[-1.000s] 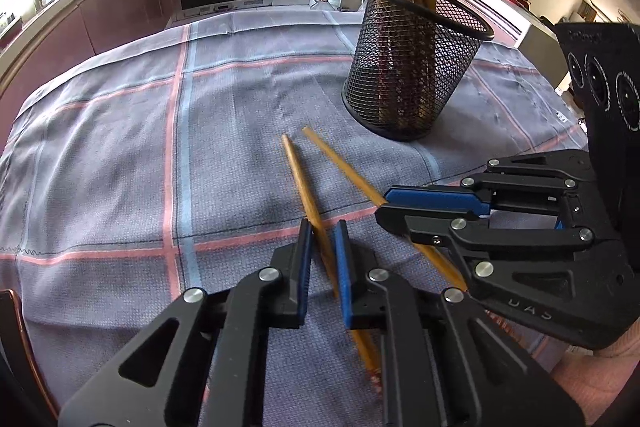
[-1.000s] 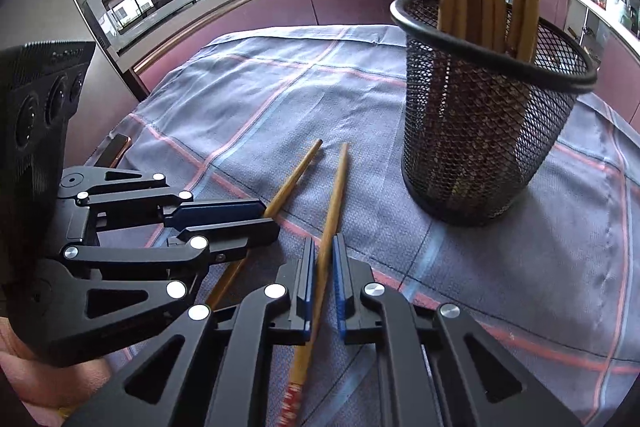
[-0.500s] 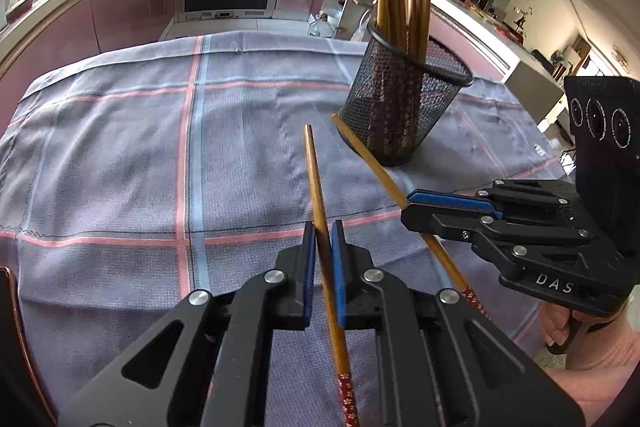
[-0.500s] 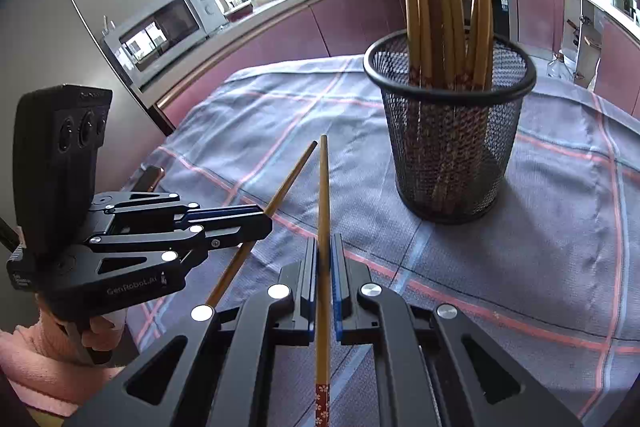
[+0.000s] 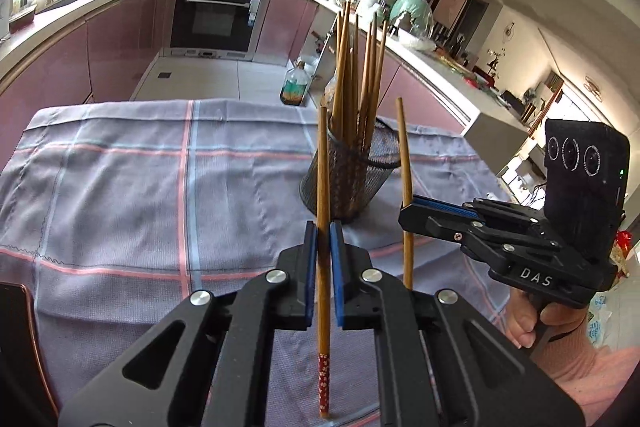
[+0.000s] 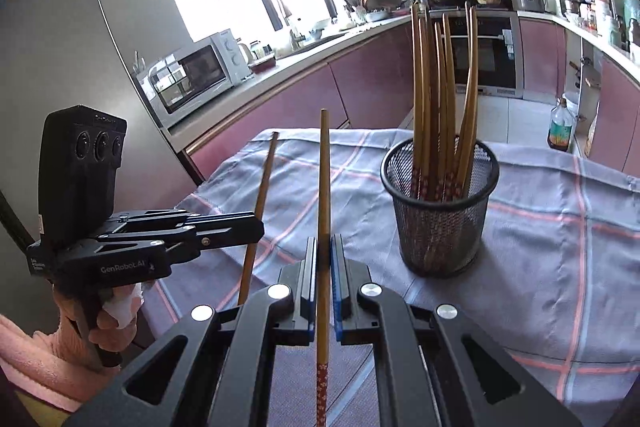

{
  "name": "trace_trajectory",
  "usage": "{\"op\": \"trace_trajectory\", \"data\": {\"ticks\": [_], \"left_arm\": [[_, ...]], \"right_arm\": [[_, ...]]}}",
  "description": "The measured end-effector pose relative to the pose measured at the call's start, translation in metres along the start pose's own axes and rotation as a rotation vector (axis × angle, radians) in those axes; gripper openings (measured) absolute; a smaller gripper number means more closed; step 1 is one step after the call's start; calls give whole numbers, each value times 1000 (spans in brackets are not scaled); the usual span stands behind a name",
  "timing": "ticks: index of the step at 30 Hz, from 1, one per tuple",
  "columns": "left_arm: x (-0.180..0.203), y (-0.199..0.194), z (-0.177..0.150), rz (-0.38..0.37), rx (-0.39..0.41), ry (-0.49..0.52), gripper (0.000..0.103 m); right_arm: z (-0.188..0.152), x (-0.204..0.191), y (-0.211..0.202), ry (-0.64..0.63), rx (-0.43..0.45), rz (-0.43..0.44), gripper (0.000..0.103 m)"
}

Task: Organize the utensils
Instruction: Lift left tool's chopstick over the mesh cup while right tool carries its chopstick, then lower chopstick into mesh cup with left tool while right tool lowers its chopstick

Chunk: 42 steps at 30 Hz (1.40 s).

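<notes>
Chopsticks now lifted off the tablecloth point(image 5: 120, 187) — 1 clamped in left gripper point(image 5: 323, 267), 1 in right gripper point(image 6: 325, 279) — ready for mesh holder point(image 6: 440, 227).

holder point(image 6: 440, 223) mesh veils chopstick ends; right chopstick point(image 6: 323, 227) butt cut off by bottom edge

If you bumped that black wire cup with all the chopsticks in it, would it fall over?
Probably easily. The mesh cup looks thin and light, while the chopsticks inside rise far above its rim and lean sideways, so it seems top-heavy. It might slide on the tablecloth first.
</notes>
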<state>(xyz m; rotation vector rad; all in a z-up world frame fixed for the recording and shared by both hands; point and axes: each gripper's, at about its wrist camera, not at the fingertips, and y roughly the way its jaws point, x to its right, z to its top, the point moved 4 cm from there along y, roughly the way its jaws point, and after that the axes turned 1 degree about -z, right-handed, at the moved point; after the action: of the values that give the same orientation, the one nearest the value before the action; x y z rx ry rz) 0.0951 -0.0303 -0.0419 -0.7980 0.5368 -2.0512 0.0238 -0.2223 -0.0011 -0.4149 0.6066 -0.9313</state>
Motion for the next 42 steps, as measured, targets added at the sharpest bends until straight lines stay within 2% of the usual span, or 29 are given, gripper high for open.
{"op": "trace_trajectory", "data": {"ticks": [14, 26, 42], "left_arm": [[18, -35, 29, -51, 114, -3, 7], [43, -55, 61, -57, 191, 69, 7], [68, -74, 103, -60, 270, 119, 7]], "right_arm": [[25, 2, -34, -31, 122, -54, 5], [52, 2, -62, -67, 209, -91, 5], [73, 4, -77, -86, 271, -117, 5]]}}
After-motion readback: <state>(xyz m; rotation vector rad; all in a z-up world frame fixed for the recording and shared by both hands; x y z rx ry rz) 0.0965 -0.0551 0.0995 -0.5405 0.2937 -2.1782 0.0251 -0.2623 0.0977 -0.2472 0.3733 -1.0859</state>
